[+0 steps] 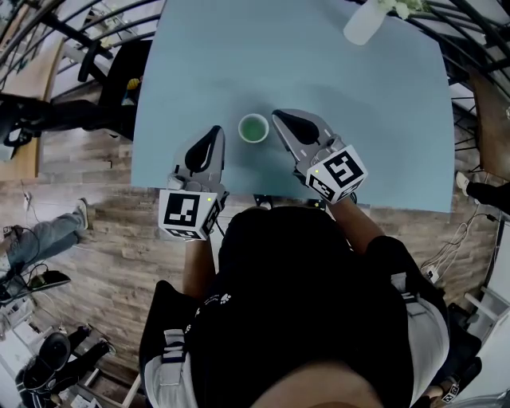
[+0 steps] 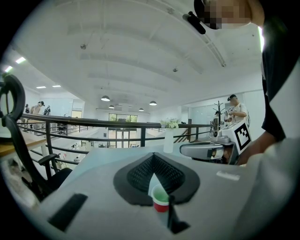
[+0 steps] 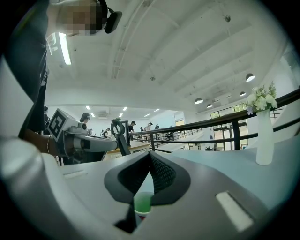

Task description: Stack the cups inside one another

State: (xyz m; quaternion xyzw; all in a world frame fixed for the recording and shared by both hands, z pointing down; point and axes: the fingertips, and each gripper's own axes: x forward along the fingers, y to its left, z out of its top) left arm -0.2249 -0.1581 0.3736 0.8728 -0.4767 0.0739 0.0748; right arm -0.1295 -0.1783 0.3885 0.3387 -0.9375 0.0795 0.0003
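Smooth pale-blue table (image 1: 382, 127). Near its middle stands a small round cup (image 1: 253, 128), green inside and red outside. The left gripper (image 1: 214, 132) is at the cup's 9 o'clock and the right gripper (image 1: 278, 118) at its 2 o'clock, neither touching it. Each gripper's ribbed black pads are pressed together, empty. A white vase (image 1: 362, 22) stands at 1 o'clock.

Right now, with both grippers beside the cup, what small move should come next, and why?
Probably just draw both grippers back: the green cup sits nested in a red cup, no other cup shows on the table, and the left gripper and right gripper are shut and empty.
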